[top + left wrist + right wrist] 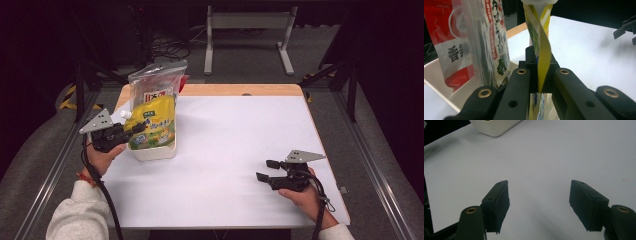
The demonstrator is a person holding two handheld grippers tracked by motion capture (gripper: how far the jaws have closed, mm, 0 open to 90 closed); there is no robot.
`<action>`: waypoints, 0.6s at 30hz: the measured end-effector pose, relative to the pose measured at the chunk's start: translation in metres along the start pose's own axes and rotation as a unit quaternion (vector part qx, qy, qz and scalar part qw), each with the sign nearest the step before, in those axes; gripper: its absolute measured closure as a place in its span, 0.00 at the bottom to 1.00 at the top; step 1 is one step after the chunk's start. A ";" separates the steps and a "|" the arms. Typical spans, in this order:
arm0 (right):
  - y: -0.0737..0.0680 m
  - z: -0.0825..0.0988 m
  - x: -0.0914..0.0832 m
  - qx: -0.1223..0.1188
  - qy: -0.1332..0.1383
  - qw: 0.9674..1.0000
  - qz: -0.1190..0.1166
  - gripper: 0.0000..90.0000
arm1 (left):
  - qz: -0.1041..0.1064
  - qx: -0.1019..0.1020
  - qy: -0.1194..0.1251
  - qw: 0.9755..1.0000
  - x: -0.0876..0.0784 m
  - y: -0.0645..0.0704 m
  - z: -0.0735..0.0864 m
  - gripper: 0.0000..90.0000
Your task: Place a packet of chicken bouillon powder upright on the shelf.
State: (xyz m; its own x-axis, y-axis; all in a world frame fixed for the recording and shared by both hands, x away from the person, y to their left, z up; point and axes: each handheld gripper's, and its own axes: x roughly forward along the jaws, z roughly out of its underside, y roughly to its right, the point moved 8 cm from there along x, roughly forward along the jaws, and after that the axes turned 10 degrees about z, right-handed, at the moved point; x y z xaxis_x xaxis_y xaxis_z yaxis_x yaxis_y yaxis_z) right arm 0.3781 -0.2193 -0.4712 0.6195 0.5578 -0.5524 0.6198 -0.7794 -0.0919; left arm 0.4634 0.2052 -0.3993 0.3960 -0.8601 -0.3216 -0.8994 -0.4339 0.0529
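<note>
A yellow spouted pouch [152, 122] stands in a white bin [155, 151] at the table's left side. My left gripper [131, 131] is shut on the pouch's left edge, just below its white cap. Between the closed black jaws in the left gripper view the pouch's yellow edge [543, 50] is pinched and twists upward. Behind it in the bin stands a clear bag with red and white print [154, 82] [461, 42]. My right gripper [265, 170] rests low over the table at the right, open, with nothing between its fingers [499, 202].
The white table top [235, 145] spreads between the two hands. A wooden strip [240, 90] runs along the far edge. The bin's corner [495, 126] lies far ahead of the right gripper. The other gripper [627, 27] appears at the right edge of the left gripper view.
</note>
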 end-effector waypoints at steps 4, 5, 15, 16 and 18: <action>0.000 0.000 0.000 -0.003 -0.001 1.000 0.000 0.35 | -0.002 -0.003 -0.007 1.000 0.003 -0.001 0.004 0.97; 0.000 0.000 0.000 -0.003 -0.001 1.000 0.000 0.35 | -0.002 -0.005 -0.011 1.000 0.004 -0.001 0.006 0.97; -0.002 -0.001 0.000 -0.008 -0.002 1.000 0.000 0.35 | -0.008 -0.016 -0.010 1.000 0.003 -0.005 0.015 0.97; -0.002 -0.001 0.000 -0.008 -0.002 1.000 0.000 0.35 | -0.008 -0.019 -0.011 1.000 0.003 -0.005 0.016 0.97; -0.003 -0.001 0.000 -0.009 -0.002 1.000 -0.001 0.35 | -0.007 -0.026 -0.008 1.000 0.002 -0.006 0.020 0.97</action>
State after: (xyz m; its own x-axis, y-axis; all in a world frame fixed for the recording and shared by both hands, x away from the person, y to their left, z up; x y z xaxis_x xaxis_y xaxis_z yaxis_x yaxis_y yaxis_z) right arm 0.3768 -0.2166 -0.4697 0.6161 0.5589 -0.5550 0.6296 -0.7728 -0.0793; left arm 0.4659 0.2118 -0.4187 0.4062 -0.8494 -0.3369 -0.8826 -0.4601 0.0961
